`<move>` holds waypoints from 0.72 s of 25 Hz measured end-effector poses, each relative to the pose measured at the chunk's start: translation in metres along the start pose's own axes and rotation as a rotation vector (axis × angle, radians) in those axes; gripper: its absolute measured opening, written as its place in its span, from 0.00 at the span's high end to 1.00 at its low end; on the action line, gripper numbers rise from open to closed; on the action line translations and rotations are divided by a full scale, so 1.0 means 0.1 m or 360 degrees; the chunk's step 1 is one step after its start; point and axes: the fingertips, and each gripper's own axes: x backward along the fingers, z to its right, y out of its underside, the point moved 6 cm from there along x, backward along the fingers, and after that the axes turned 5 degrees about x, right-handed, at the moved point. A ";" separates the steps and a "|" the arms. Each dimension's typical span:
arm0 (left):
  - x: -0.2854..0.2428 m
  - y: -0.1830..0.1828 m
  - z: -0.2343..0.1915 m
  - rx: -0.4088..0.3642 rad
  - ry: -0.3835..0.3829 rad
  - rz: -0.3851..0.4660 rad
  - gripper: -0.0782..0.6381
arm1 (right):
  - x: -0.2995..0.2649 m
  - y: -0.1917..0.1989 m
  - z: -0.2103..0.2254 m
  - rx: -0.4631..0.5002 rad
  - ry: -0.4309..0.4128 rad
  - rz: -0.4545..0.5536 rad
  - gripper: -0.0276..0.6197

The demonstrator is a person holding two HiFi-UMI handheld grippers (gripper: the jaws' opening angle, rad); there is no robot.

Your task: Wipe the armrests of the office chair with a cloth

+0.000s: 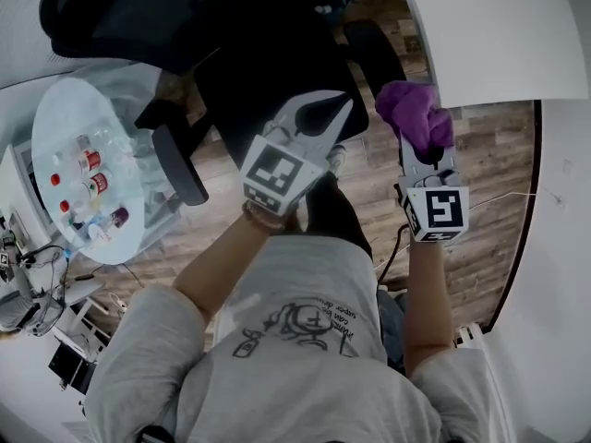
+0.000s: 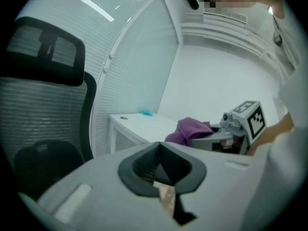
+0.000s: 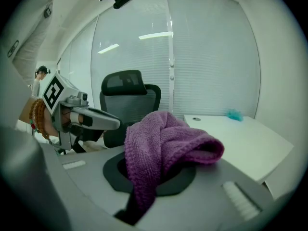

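A black office chair (image 1: pixel 259 53) stands in front of me, one padded armrest (image 1: pixel 178 164) at its left and the other armrest (image 1: pixel 374 53) at its right. My right gripper (image 1: pixel 420 148) is shut on a bunched purple cloth (image 1: pixel 414 113), held in the air just right of the right armrest. In the right gripper view the cloth (image 3: pixel 163 146) drapes over the jaws and hides their tips. My left gripper (image 1: pixel 340 107) hovers over the seat's front edge, shut and holding nothing. The left gripper view shows the mesh backrest (image 2: pixel 43 109) at its left.
A round glass table (image 1: pixel 65 118) with several small bottles stands left of the chair. A white desk (image 1: pixel 499 35) lies at the right, also seen as the desk (image 3: pixel 240 138) beside the cloth. The floor (image 1: pixel 480 183) is wood. A cable runs along it.
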 end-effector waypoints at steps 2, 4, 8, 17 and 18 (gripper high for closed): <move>0.13 -0.10 0.03 -0.0015 0.0005 0.0015 0.89 | 0.05 -0.17 -0.06 -0.0009 0.0010 0.0052 0.91; 0.27 -0.20 0.09 -0.0023 0.0021 0.0033 0.89 | 0.13 -0.32 -0.14 -0.0017 0.0013 0.0100 0.91; 0.51 -0.43 0.25 -0.0054 0.0037 0.0090 0.89 | 0.34 -0.59 -0.22 -0.0019 0.0015 0.0175 0.91; 1.01 -1.02 0.65 -0.0060 0.0016 0.0271 0.89 | 0.93 -1.23 -0.55 0.0022 -0.0011 0.0363 0.91; 1.06 -1.06 0.70 -0.0059 0.0015 0.0287 0.89 | 0.98 -1.28 -0.59 0.0027 -0.0012 0.0377 0.91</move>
